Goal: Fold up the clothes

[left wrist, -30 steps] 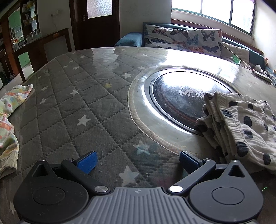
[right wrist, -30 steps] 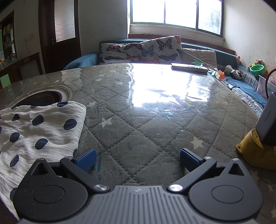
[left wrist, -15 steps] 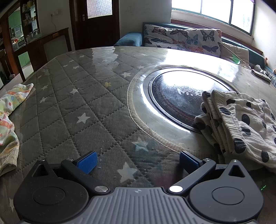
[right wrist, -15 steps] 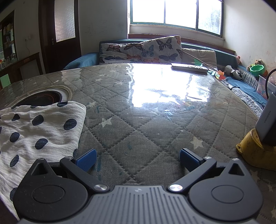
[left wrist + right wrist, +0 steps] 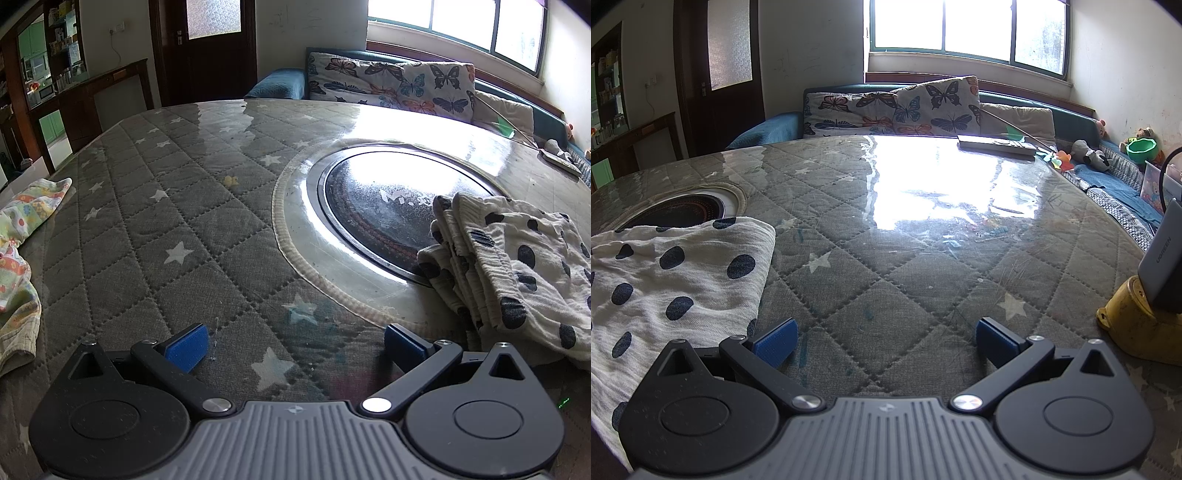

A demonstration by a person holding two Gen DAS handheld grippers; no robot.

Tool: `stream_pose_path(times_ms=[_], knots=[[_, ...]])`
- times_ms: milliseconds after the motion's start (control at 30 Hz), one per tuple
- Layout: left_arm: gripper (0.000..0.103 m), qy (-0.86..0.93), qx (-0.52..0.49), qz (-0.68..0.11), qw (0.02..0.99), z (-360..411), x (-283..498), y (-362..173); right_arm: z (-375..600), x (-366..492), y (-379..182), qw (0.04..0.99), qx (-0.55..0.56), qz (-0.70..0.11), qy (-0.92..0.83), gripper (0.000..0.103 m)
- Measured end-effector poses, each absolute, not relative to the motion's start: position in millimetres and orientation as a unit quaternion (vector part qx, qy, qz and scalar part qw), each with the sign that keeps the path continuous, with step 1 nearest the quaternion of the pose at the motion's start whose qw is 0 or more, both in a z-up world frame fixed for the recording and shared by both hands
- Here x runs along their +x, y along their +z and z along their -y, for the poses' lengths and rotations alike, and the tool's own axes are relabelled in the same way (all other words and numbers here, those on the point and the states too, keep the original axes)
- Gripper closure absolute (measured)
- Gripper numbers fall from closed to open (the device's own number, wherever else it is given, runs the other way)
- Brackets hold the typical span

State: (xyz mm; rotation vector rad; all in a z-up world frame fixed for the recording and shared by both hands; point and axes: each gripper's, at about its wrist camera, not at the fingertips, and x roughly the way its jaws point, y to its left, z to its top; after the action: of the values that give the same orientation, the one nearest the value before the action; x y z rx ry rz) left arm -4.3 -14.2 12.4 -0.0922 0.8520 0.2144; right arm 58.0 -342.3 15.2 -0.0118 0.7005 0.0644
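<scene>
Since 1 s ago my left gripper (image 5: 293,343) has slid a bit left/back: the polka-dot garment (image 5: 517,266) sits lower and further right in its view now, more of the round hob (image 5: 388,218) bare. Right side hasn't budged, same view as before.

Left gripper: fingers wide apart, blue pads (image 5: 187,347) w/ nothing between them, over the quilted star-print table cover (image 5: 177,221). Folded polka-dot garment lies to its right, near the right finger but not touching it as far as I can tell; its stacked folded edges overlap the hob's rim. A 2nd piece, floral cloth (image 5: 18,266), is crumpled at the far left table edge, well apart from the garment.

Right gripper (image 5: 886,341): also spread open, empty, over bare cover. Same polka-dot garment (image 5: 676,280) lies flat on its left, the edge just beside my left pad (image 5: 775,347); can't tell if it touches. Yellow stand (image 5: 1134,325) w/ a grey device (image 5: 1163,266) propped on it is at right, near the table edge. Flat box (image 5: 995,146) at far side of table, by the butterfly cushions (image 5: 897,110).
</scene>
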Motion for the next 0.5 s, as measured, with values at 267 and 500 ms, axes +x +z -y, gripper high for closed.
stream_pose_path(times_ms=[267, 500], knots=[[0.000, 0.104, -0.045, -0.412, 0.904, 13.4, -3.6, 12.8, 342.6, 57.7, 15.4, 0.939, -0.006, -0.343, 0.031, 0.000], [0.000, 0.104, -0.046, -0.411, 0.904, 12.5, -4.2, 11.8, 343.2, 57.1, 16.0, 0.939, -0.007, -0.343, 0.031, 0.000]])
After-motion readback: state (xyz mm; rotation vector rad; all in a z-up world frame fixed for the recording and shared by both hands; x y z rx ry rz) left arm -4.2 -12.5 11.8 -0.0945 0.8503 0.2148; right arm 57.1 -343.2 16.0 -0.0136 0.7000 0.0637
